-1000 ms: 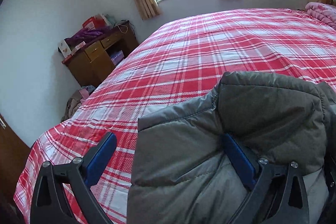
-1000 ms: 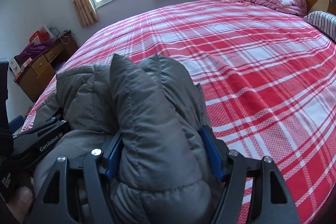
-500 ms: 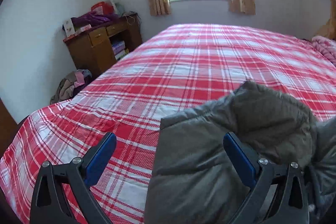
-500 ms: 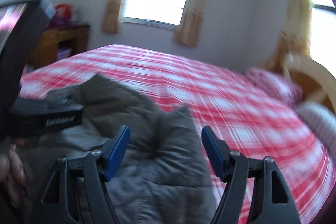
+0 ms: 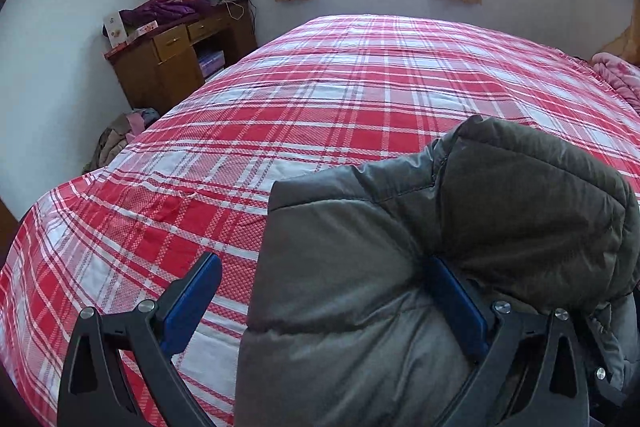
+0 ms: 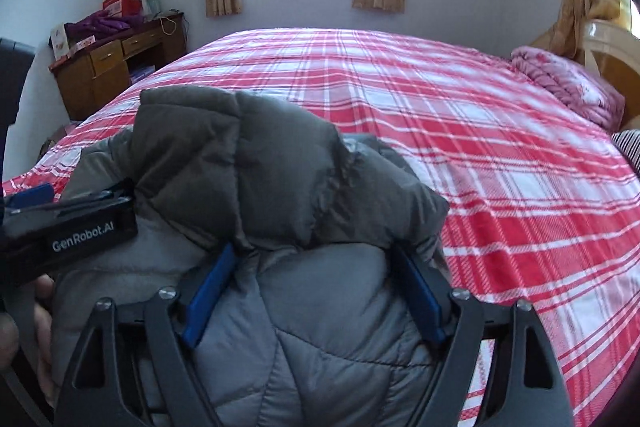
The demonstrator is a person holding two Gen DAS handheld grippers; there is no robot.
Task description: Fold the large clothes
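A grey puffer jacket (image 5: 400,267) lies bunched at the near edge of the bed; it also shows in the right wrist view (image 6: 280,187). My left gripper (image 5: 320,299) is open wide, its left finger over the bedsheet and its right finger pressed into the jacket's folds. My right gripper (image 6: 312,295) is open with jacket padding bulging between its blue pads (image 6: 208,291). The left gripper's body (image 6: 68,227) shows at the left of the right wrist view.
The jacket rests on a bed with a red plaid sheet (image 5: 360,87). A wooden desk (image 5: 172,55) stands at the far left wall. A pink quilt (image 6: 568,87) and headboard (image 6: 608,47) are at the right. A clothes pile (image 5: 120,139) lies on the floor.
Both grippers have swung to face the window. The right gripper, blurred and raised half a second ago, has settled back low on the jacket. The jacket bundle stays between the fingers.
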